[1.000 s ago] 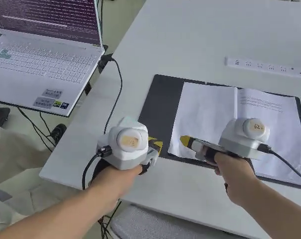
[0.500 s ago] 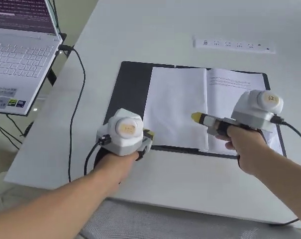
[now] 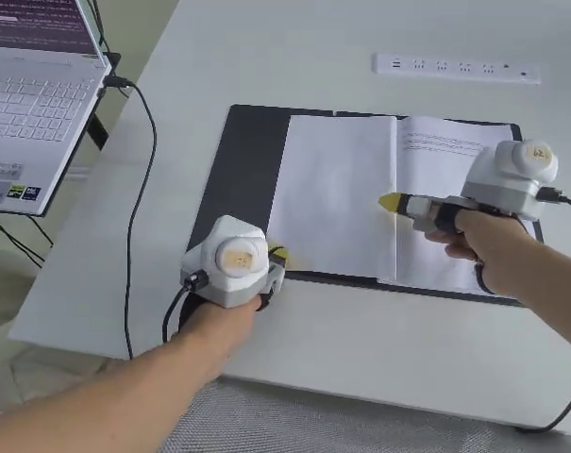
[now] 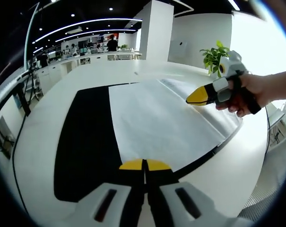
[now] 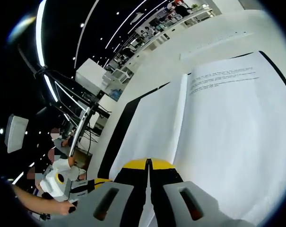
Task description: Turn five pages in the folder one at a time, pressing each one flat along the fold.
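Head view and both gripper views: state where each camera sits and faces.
Head view: on the headset, looking down at the open folder; both forearms show.
Left gripper view: on the left gripper, facing across the folder toward the right gripper and its hand.
Right gripper view: on the right gripper, facing the folder's fold; own shut jaws show.
Shared: each gripper view catches the other gripper.

Nothing is reading clearly here; a few printed lines are running across the top of the right page of the folder, too small to make out. The laptop is showing rows of text on its screen and carrying stickers by the keyboard; none is legible.
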### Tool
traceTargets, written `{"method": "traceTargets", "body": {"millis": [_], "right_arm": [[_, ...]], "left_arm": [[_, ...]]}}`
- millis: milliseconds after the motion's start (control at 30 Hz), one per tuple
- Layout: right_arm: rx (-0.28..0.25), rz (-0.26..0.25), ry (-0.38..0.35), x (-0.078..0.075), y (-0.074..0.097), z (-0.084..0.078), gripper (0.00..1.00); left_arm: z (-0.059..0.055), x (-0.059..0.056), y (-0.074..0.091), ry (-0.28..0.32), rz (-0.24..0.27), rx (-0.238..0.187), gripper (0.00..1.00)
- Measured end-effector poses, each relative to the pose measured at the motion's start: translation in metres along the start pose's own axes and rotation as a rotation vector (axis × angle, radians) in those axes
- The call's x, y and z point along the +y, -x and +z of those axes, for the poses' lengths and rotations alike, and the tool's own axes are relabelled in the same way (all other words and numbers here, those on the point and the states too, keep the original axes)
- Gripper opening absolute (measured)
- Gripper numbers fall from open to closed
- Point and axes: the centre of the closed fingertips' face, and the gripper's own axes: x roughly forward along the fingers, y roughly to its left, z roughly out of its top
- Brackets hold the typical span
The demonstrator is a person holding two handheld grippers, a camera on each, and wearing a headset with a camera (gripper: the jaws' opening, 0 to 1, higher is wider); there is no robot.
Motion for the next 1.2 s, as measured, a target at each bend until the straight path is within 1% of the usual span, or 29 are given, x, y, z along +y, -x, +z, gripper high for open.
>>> {"method": "traceTargets", "body": {"millis": [33,67,100,167,200,233,267,333,367,400,433,500,533,567,700,733,767,800,867,933,1000,1033,1067,1133,1200], "right_arm": [[0.003,0.002,-0.008,-0.005,-0.002,0.002,0.0],[0.009,0.011,-0.043,-0.008,-0.005,0.004,0.0],[0.006,0.009,-0.064,-0.014,-0.007,0.008,0.0],[-0.012,0.001,-0.08,-0.024,-0.012,0.017,0.0],[-0.027,-0.005,-0.11,-0.03,-0.014,0.023,0.0],[-0.047,0.017,-0.162,-0.033,-0.018,0.031,0.0],[-0.047,0.019,-0.174,-0.034,-0.019,0.032,0.0],[-0.062,0.048,-0.222,-0.036,-0.024,0.04,0.0],[-0.074,0.059,-0.285,-0.037,-0.027,0.045,0.0],[-0.085,0.061,-0.279,-0.037,-0.029,0.048,0.0],[-0.101,0.048,-0.257,-0.041,-0.031,0.053,0.0],[-0.119,0.024,-0.269,-0.046,-0.034,0.06,0.0],[-0.121,0.027,-0.276,-0.047,-0.035,0.062,0.0],[-0.127,0.031,-0.303,-0.05,-0.038,0.066,0.0],[-0.136,0.021,-0.32,-0.058,-0.045,0.077,0.0],[-0.147,0.021,-0.328,-0.059,-0.047,0.084,0.0],[-0.153,0.009,-0.331,-0.061,-0.048,0.087,0.0],[-0.172,0.003,-0.331,-0.063,-0.051,0.095,0.0],[-0.18,-0.004,-0.345,-0.067,-0.054,0.103,0.0],[-0.216,-0.007,-0.37,-0.074,-0.058,0.115,0.0],[-0.227,-0.017,-0.402,-0.08,-0.06,0.118,0.0],[-0.235,-0.009,-0.425,-0.082,-0.062,0.12,0.0],[-0.235,-0.016,-0.438,-0.084,-0.063,0.12,0.0],[-0.251,-0.009,-0.443,-0.084,-0.066,0.123,0.0],[-0.272,-0.018,-0.466,-0.084,-0.067,0.127,0.0]], "left_arm": [[0.0,0.0,0.0,-0.007,-0.002,-0.004,0.0],[0.0,-0.001,0.0,-0.012,-0.002,-0.004,0.0],[0.0,-0.001,0.001,-0.018,-0.004,-0.004,0.0],[0.0,-0.001,0.001,-0.032,-0.004,0.001,0.0],[0.0,-0.001,0.0,-0.044,-0.002,0.007,0.0],[0.0,-0.001,0.0,-0.049,-0.001,0.008,0.0],[0.0,-0.001,-0.001,-0.056,-0.002,0.009,0.0],[-0.001,0.0,-0.001,-0.053,-0.003,0.008,0.0],[-0.001,0.0,-0.001,-0.05,-0.006,0.007,0.0],[-0.001,0.0,-0.001,-0.049,-0.008,0.007,0.0],[-0.001,0.0,0.0,-0.049,-0.011,0.008,0.0],[-0.001,0.0,-0.001,-0.053,-0.013,0.009,0.0],[-0.001,0.0,-0.001,-0.053,-0.013,0.01,0.0],[-0.001,0.0,-0.001,-0.054,-0.014,0.011,0.0],[-0.002,0.001,-0.001,-0.043,-0.009,0.008,0.0],[-0.002,0.0,-0.001,-0.041,-0.008,0.007,0.0],[-0.002,0.001,-0.001,-0.037,-0.007,0.007,0.0],[-0.002,0.0,-0.001,-0.031,-0.008,0.008,0.0],[-0.002,0.0,-0.001,-0.036,-0.009,0.008,0.0],[-0.001,0.0,-0.001,-0.039,-0.012,0.011,0.0],[-0.001,0.0,-0.001,-0.036,-0.012,0.011,0.0],[-0.001,0.0,-0.001,-0.036,-0.011,0.011,0.0],[-0.001,0.0,-0.001,-0.037,-0.01,0.01,0.0],[-0.001,0.0,-0.001,-0.036,-0.011,0.007,0.0],[-0.001,0.0,-0.001,-0.031,-0.013,0.004,0.0]]}}
